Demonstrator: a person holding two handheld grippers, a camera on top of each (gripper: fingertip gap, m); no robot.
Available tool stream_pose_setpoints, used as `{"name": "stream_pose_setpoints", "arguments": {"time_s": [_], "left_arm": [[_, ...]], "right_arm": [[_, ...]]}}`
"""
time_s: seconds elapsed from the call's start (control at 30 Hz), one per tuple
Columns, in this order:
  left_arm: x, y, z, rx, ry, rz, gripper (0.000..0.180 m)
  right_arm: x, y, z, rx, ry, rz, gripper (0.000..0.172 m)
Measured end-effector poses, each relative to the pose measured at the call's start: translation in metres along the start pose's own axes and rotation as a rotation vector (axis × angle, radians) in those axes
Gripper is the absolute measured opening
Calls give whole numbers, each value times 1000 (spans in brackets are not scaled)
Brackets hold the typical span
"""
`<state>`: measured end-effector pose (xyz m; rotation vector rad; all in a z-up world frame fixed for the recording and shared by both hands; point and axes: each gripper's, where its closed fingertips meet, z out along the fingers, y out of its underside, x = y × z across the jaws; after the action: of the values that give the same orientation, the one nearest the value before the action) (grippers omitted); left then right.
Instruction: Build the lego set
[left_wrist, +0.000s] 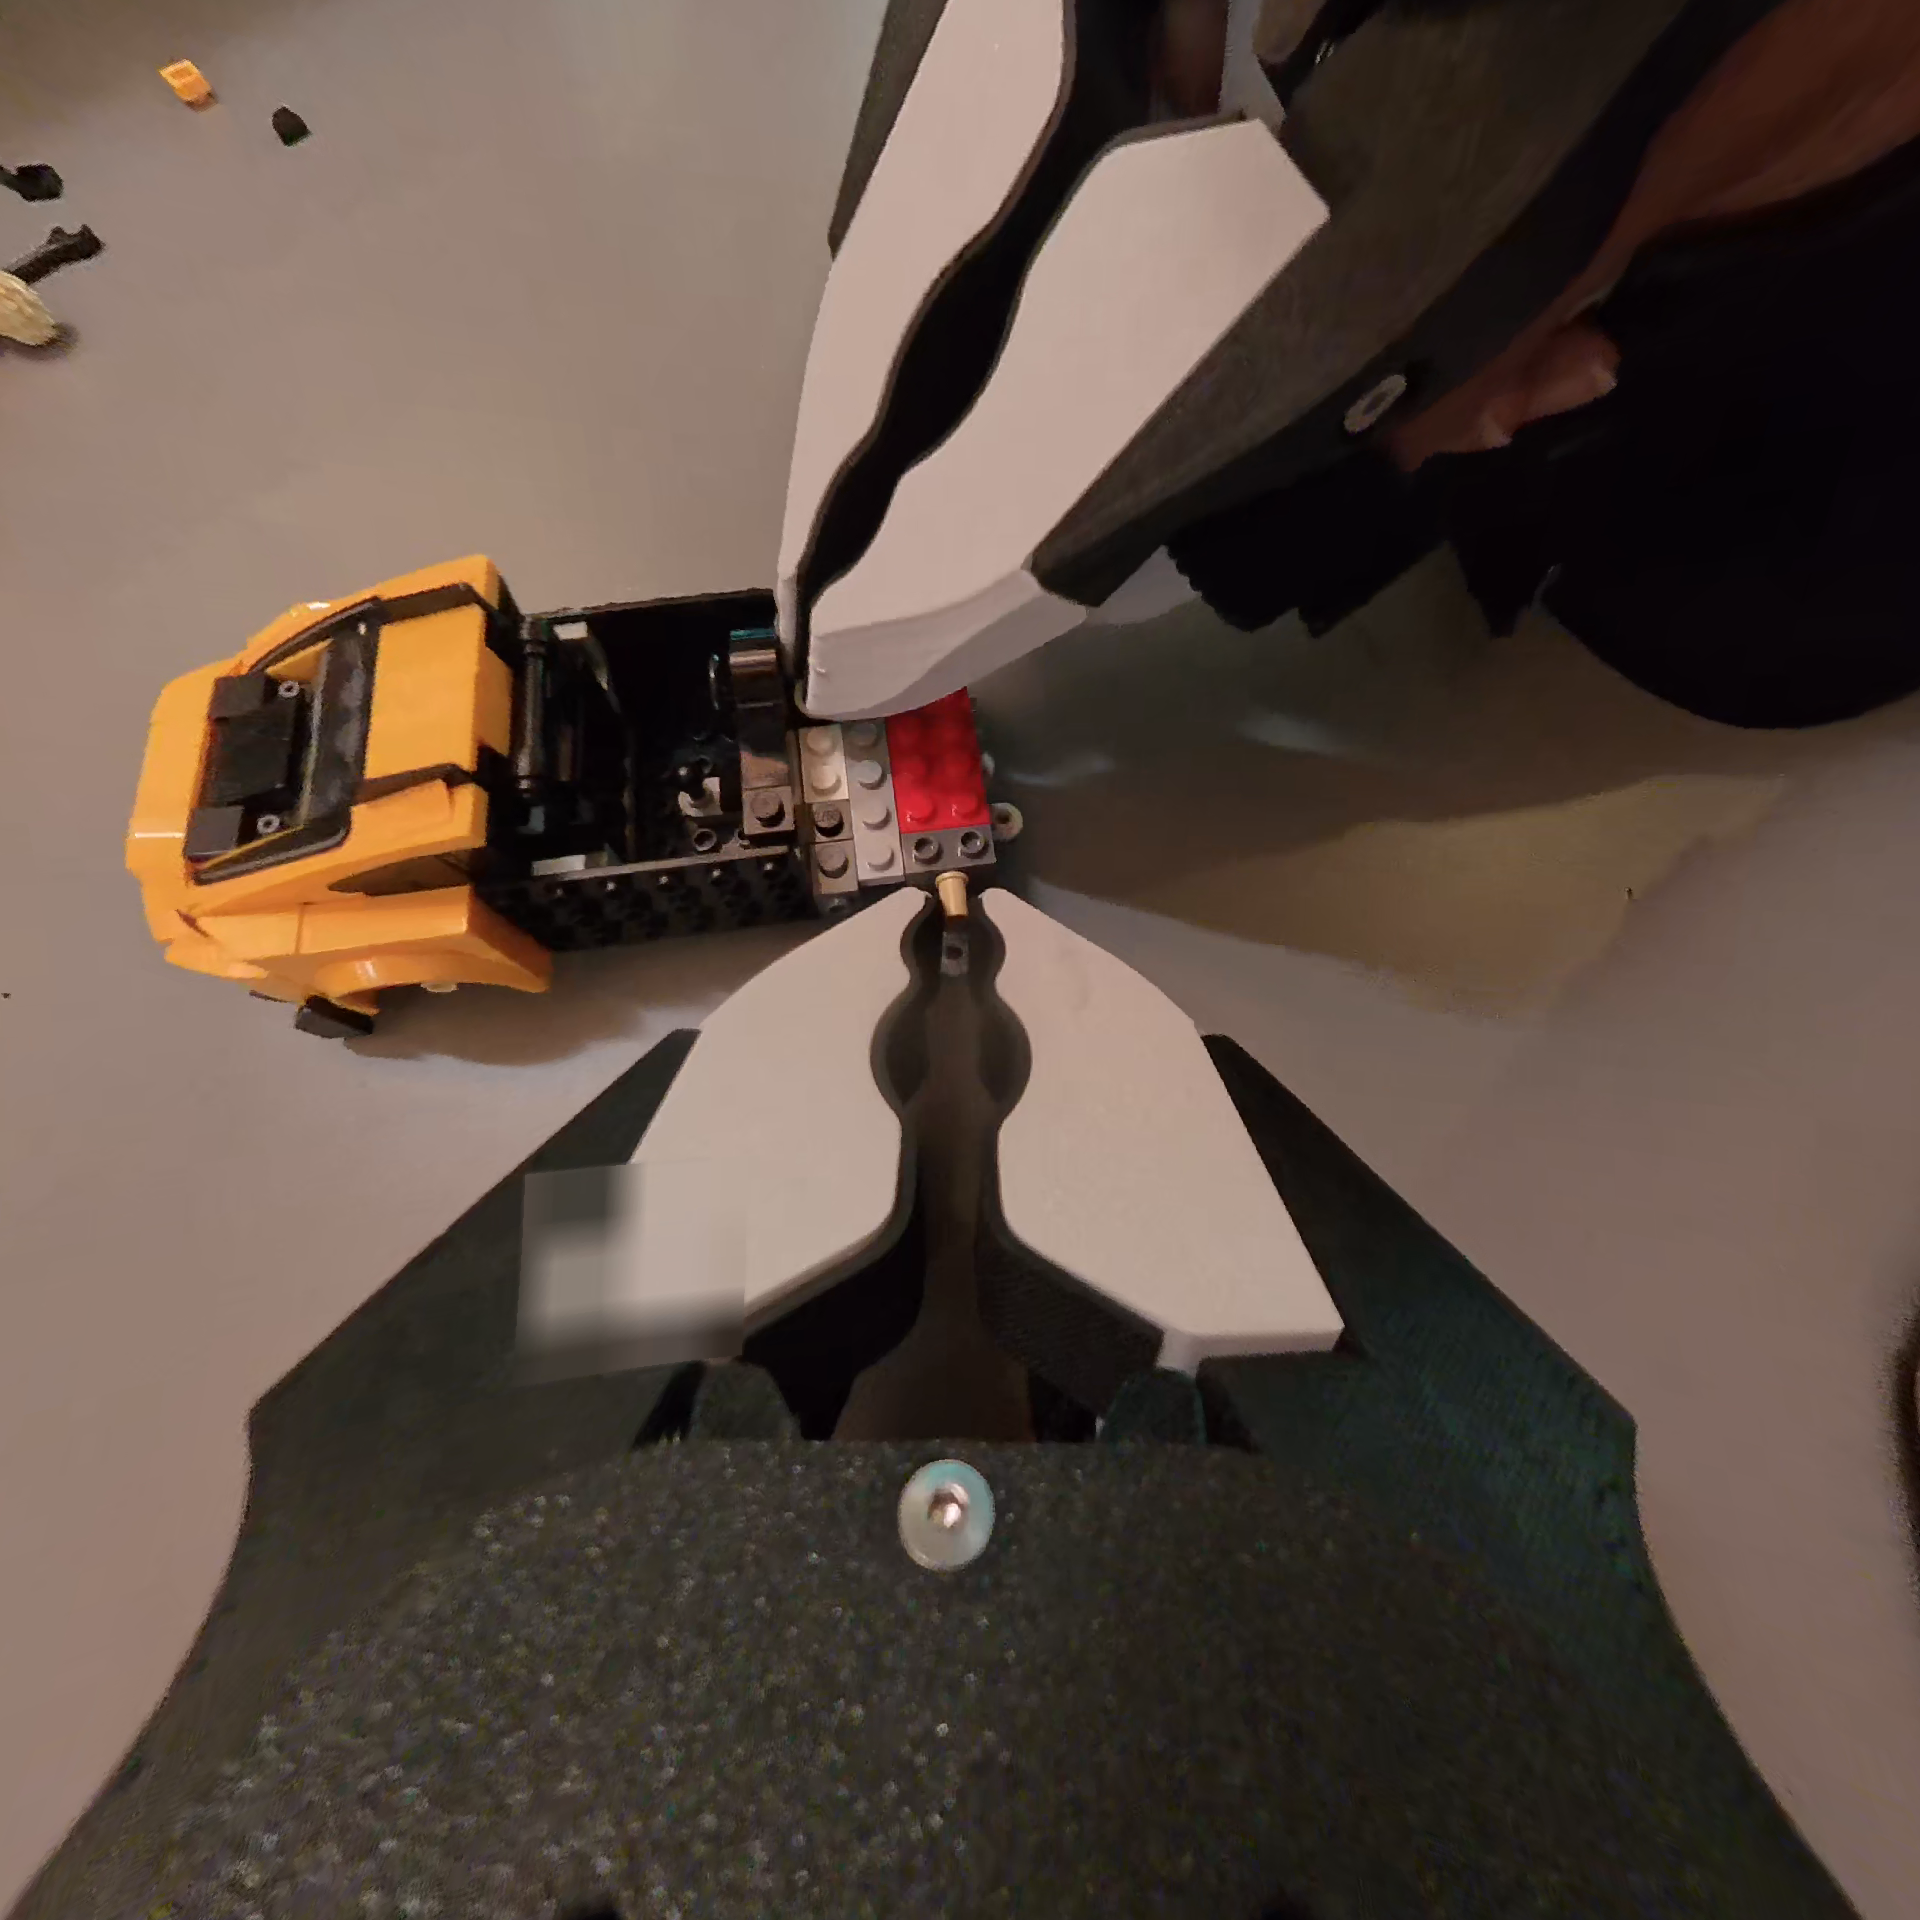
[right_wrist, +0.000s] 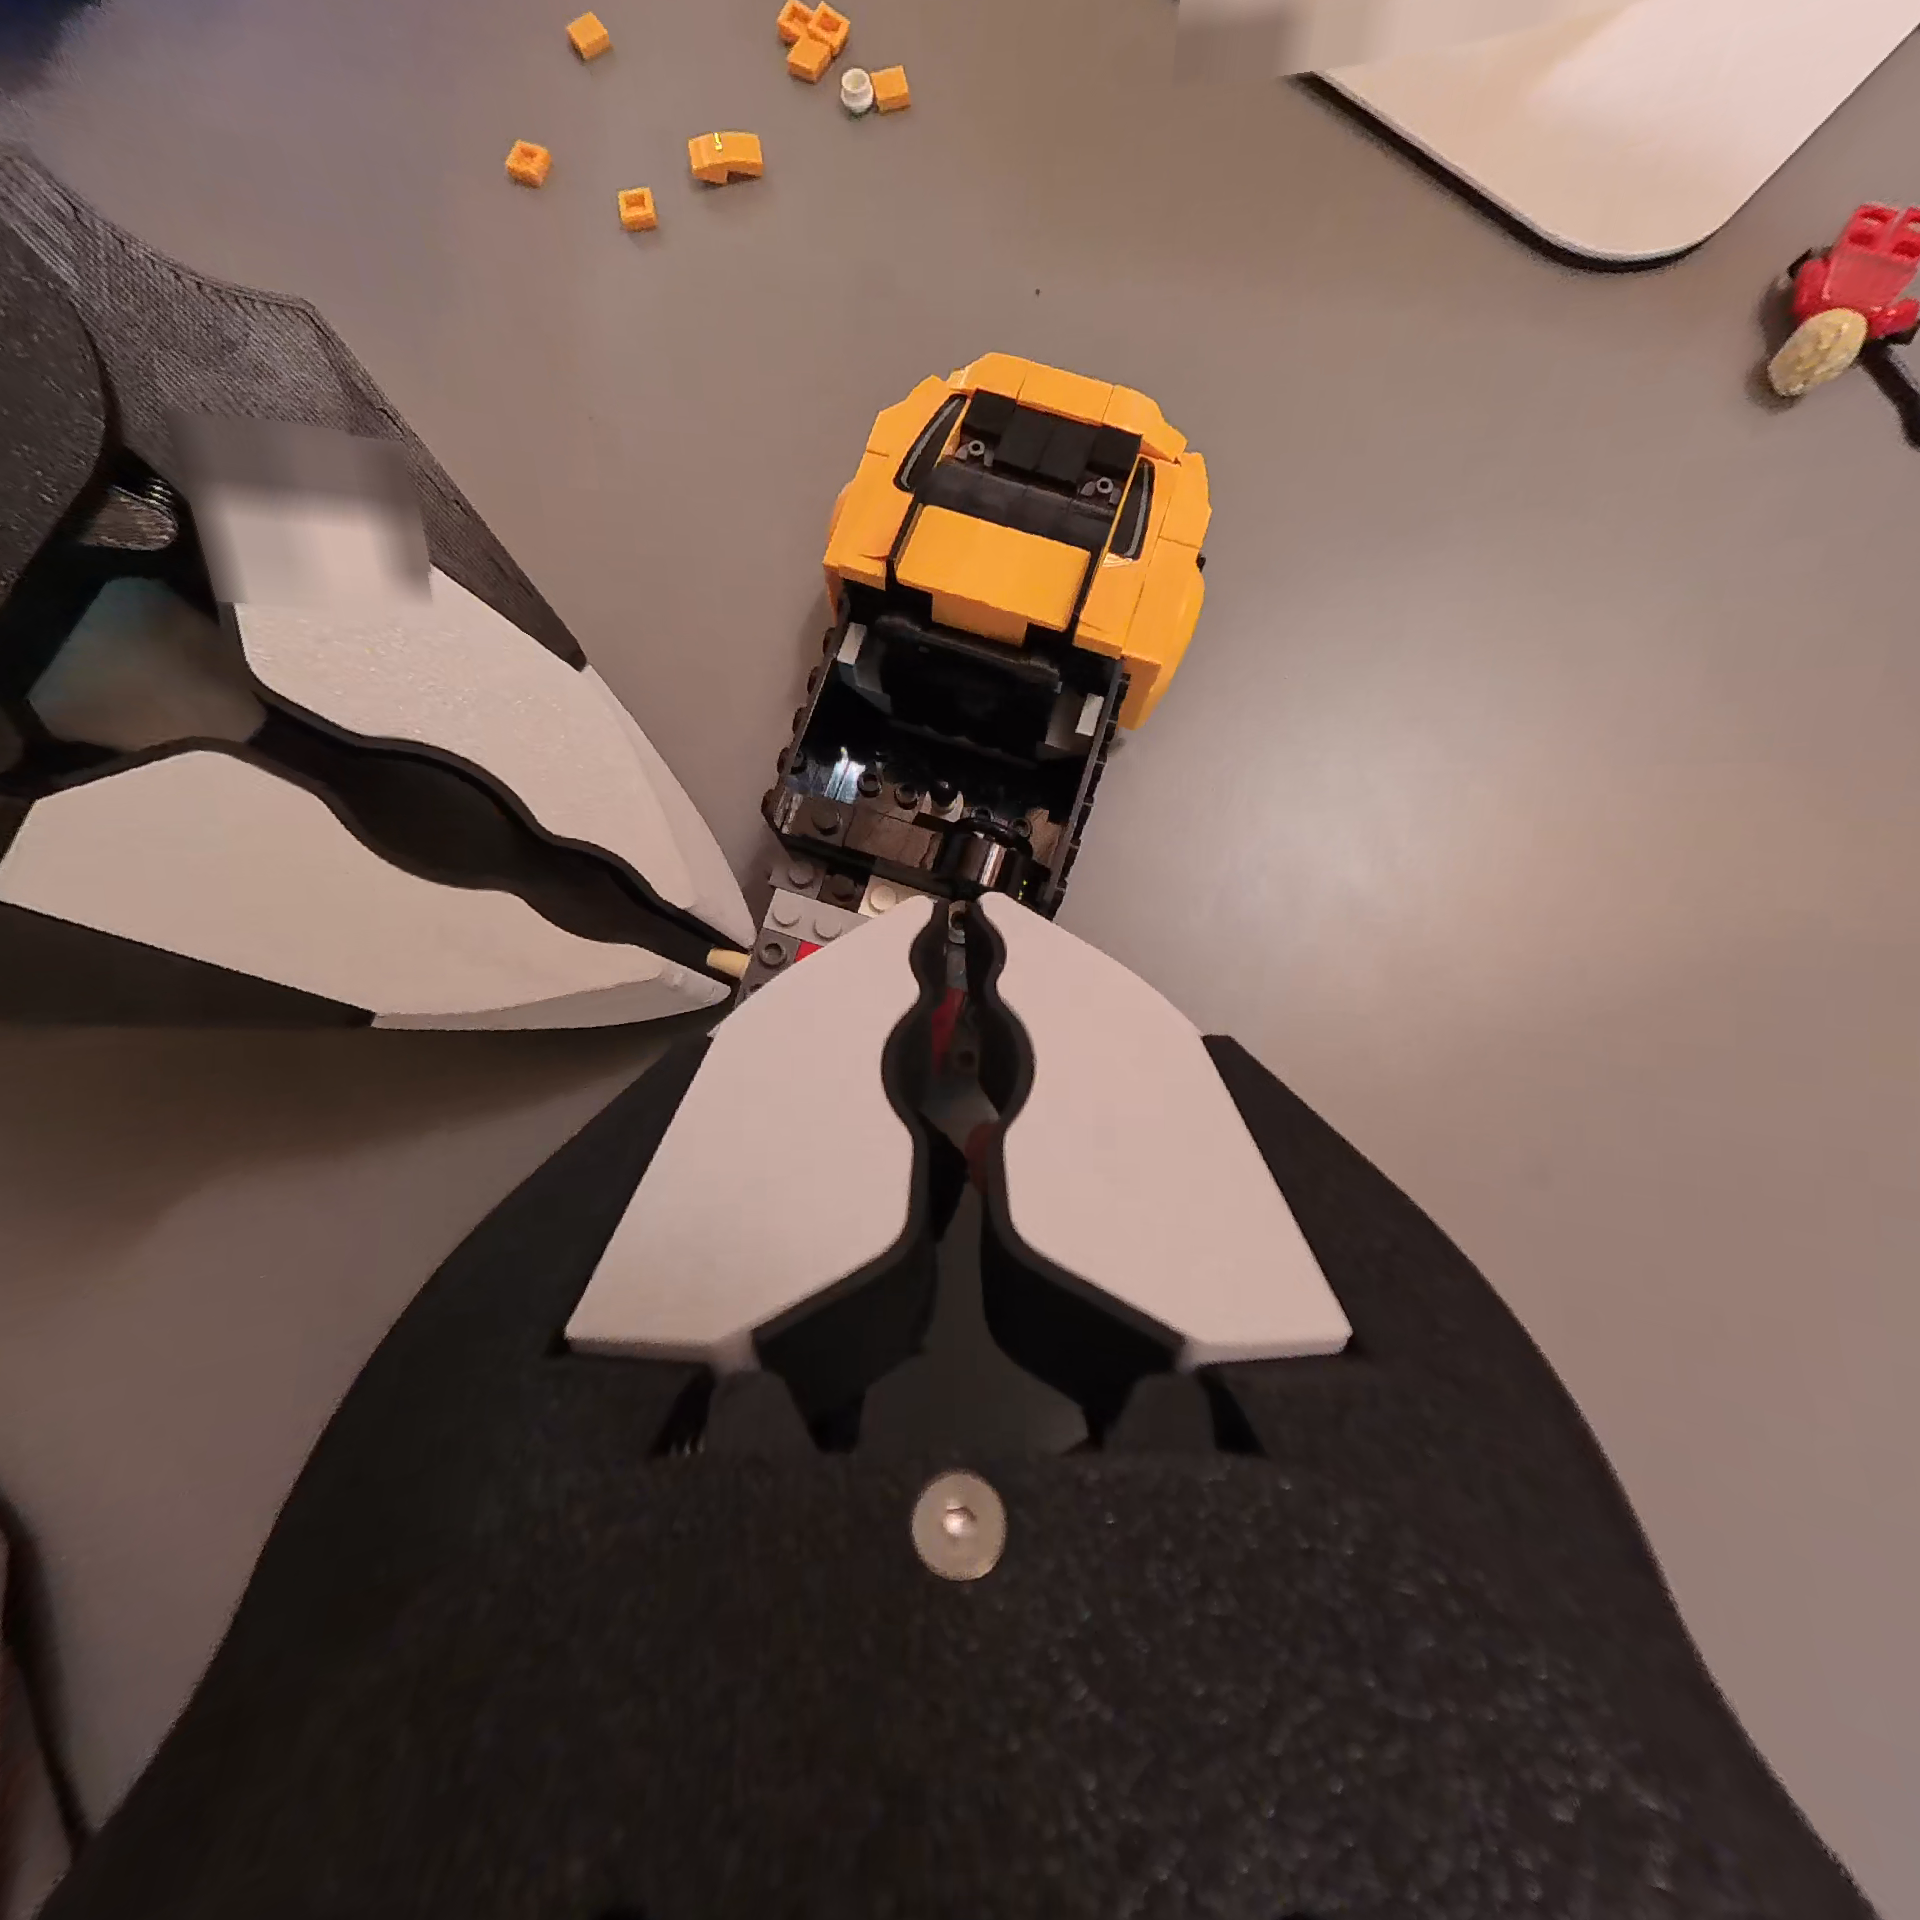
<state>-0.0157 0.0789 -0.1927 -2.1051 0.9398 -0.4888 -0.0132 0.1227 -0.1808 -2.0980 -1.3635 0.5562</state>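
Left fingers: I have my left gripper (left_wrist: 951, 914) clamped on a small tan pin (left_wrist: 951, 896); its flared end pokes out at the fingertips, right against the dark grey plate (left_wrist: 951, 847) at the car's rear edge.
Right fingers: my right gripper (right_wrist: 958, 914) is closed down over the back of the car; the tips are together at a glossy black part (right_wrist: 982, 857), but I cannot tell whether they pinch it.
Car: the orange and black brick car (left_wrist: 343, 769) sits on the tabletop (left_wrist: 520, 364) between the two grippers, cabin open, with red (left_wrist: 935, 764) and grey (left_wrist: 868, 795) studded plates at the rear.
Hand: a hand (left_wrist: 1527, 384) shows behind the right gripper.
Far bits: small orange bricks (right_wrist: 717, 156) lie scattered beyond the car, well apart from it.
Far right: a red toy piece (right_wrist: 1860, 281) near a white slab (right_wrist: 1579, 135).
Far left: black scraps (left_wrist: 62, 249) near the edge.
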Motion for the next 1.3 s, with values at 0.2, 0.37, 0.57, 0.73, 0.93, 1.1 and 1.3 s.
{"name": "stream_pose_setpoints", "arguments": {"time_s": [0.2,0.37,0.57,0.73,0.93,1.1,1.3], "left_arm": [[-11,-2,3,-2,-19,-22,5],[-14,-5,3,18,-15,-29,9],[-44,-22,-25,105,-89,-34,21],[-121,-21,-36,82,-227,-105,37],[-132,-24,-24,107,-63,-246,31],[-127,-27,-23,142,-37,-248,10],[-128,-28,-23,152,-61,-227,1]], "right_arm": [[8,-5,8,-44,-52,28,3],[11,-8,13,-86,-85,20,3],[13,-12,16,-105,-81,-9,3],[16,-14,19,-153,-91,-32,3],[20,-17,23,-209,-82,-71,3],[22,-20,26,-240,-82,-94,3],[24,-22,29,-263,-97,-82,3]]}}
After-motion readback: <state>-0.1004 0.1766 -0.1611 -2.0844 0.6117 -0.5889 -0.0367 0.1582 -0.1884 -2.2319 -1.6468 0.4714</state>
